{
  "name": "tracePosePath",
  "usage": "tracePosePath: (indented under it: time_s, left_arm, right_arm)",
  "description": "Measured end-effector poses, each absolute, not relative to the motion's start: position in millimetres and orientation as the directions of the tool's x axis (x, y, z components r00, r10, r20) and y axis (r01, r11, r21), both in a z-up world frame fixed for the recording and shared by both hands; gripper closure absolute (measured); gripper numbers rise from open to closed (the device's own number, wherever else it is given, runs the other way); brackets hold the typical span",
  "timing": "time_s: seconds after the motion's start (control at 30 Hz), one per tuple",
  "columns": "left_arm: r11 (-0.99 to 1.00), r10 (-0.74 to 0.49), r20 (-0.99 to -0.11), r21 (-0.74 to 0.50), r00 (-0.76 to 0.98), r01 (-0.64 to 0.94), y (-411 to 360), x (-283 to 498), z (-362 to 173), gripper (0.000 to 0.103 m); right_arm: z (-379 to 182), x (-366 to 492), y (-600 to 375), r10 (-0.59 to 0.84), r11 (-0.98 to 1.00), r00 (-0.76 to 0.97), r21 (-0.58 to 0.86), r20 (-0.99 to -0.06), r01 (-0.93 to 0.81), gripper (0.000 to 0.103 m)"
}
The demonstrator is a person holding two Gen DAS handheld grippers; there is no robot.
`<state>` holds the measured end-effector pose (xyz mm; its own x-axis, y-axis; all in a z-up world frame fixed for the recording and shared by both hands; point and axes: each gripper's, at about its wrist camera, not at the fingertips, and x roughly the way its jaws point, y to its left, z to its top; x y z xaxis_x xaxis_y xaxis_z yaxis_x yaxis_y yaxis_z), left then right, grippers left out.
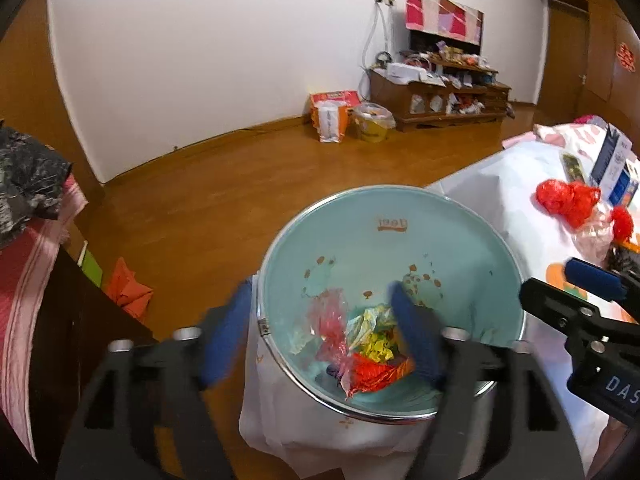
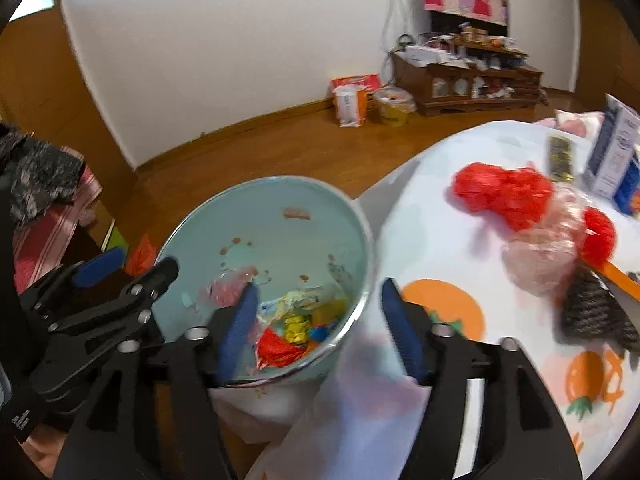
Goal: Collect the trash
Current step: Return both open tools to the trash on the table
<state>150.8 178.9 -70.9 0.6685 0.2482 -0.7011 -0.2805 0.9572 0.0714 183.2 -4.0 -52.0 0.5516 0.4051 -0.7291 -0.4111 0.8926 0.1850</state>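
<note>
Trash bin (image 1: 460, 248) first: there's one, pale teal inside with a shiny metal rim, sitting right at the edge of the desk (image 2: 432, 208), which has a white cloth with orange fruit prints. Down in the bottom there's a heap of crumpled wrappers (image 1: 368, 348); I can make out a pinkish see-through one, a yellow one, a red one and a whitish one, but the pile's too tangled for an exact count. My left gripper (image 1: 320, 336) is spread wide with nothing in it, hanging over the near rim so one blue finger is outside the bin and the other is over the inside. My right gripper (image 2: 320, 330) is spread and empty too, straddling the bin's rim on the desk side. On the desk well apart from the bin there's one bunched red plastic bag (image 2: 508, 196), one crumpled clear bag (image 2: 544, 252) touching it, one dark spiky thing (image 2: 596, 316) with an orange handle, and a blue and white carton (image 2: 616, 160) at the far edge. The room has a wooden floor (image 1: 248, 192), wide open beyond the bin, a white wall, and one low wooden cabinet (image 1: 436, 96) piled with clutter, with one yellow bucket (image 1: 372, 124) beside it.
</note>
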Motion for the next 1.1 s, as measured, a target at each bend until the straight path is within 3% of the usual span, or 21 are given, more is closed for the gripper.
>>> tracePosePath:
  time_s: [0.1, 0.27, 0.83, 1.1]
  left_arm:
    - [0.957, 0.248, -0.688, 0.064, 0.682, -0.283, 175.4, 143.3, -60.8, 0.014]
    - [0.958, 0.252, -0.662, 0.068, 0.706, -0.278, 162.3, 128.5, -44.4, 0.006]
    - [0.996, 0.083, -0.693, 0.067, 0.716, -0.051, 52.9, 113.3, -43.9, 0.006]
    - [0.997, 0.064, -0.712, 0.083, 0.699, -0.007, 33.2, 118.8, -55.6, 0.006]
  right_arm:
    - [-43.5, 178.8, -15.7, 0.402, 0.9, 0.565, 0.197, -0.72, -0.389, 0.026]
    - [-28.1, 164.4, -45.2, 0.363, 0.923, 0.62, 0.174, -0.696, -0.344, 0.024]
    - [-45.0, 103.5, -211.8, 0.158, 0.983, 0.701, 0.178, -0.696, -0.045, 0.025]
    - [-46.7, 103.2, -275.8, 0.061, 0.976, 0.726, 0.194, -0.685, 0.101, 0.042]
